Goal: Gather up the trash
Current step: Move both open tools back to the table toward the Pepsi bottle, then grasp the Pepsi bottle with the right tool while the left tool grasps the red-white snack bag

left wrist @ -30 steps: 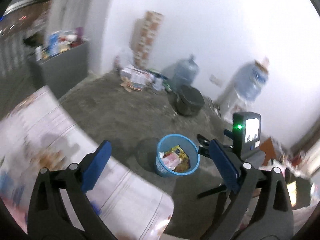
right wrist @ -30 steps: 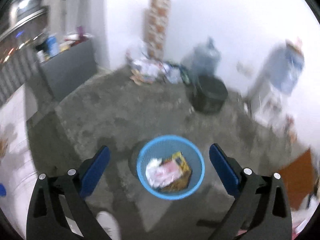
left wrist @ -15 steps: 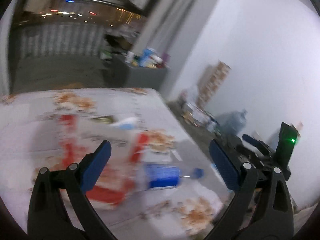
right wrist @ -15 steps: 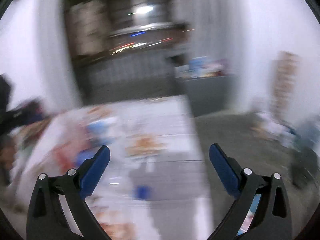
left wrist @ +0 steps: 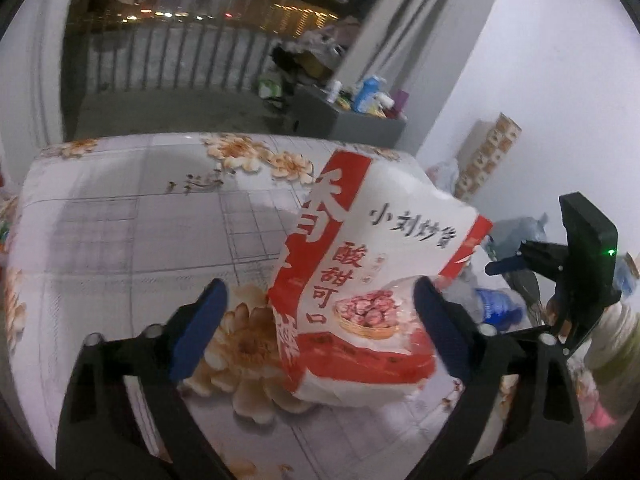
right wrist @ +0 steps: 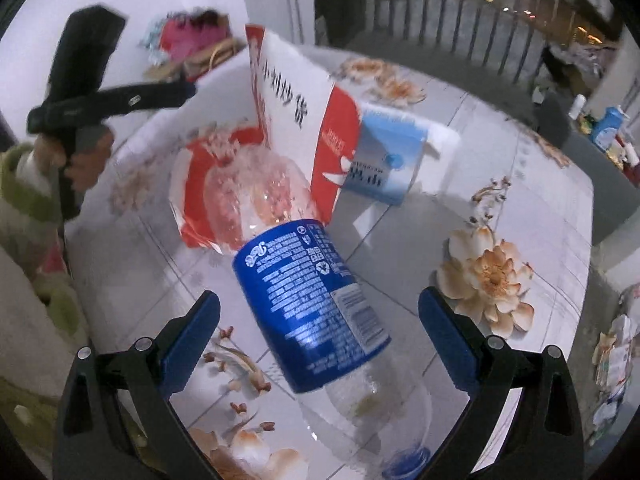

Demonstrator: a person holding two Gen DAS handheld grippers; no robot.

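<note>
snack bag (left wrist: pixel 372 280) at 12 o'clock betw left hand-held gripper (left wrist: pixel 316 320) pads, closing, not yet gripped; right hand-held gripper (right wrist: pixel 318 332) open round bottle (right wrist: pixel 316 304), axis 11–5.

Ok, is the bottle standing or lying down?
Lying down: the bottle rests on its side on the table, its base against the snack bag, cap toward the camera.

left wrist: table (left wrist: pixel 120 240) close | right: steeper (shared snack bag (left wrist: pixel 372 280))

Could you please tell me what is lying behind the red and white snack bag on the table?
A blue and white carton lies behind the snack bag; the bag hides its near end.
</note>
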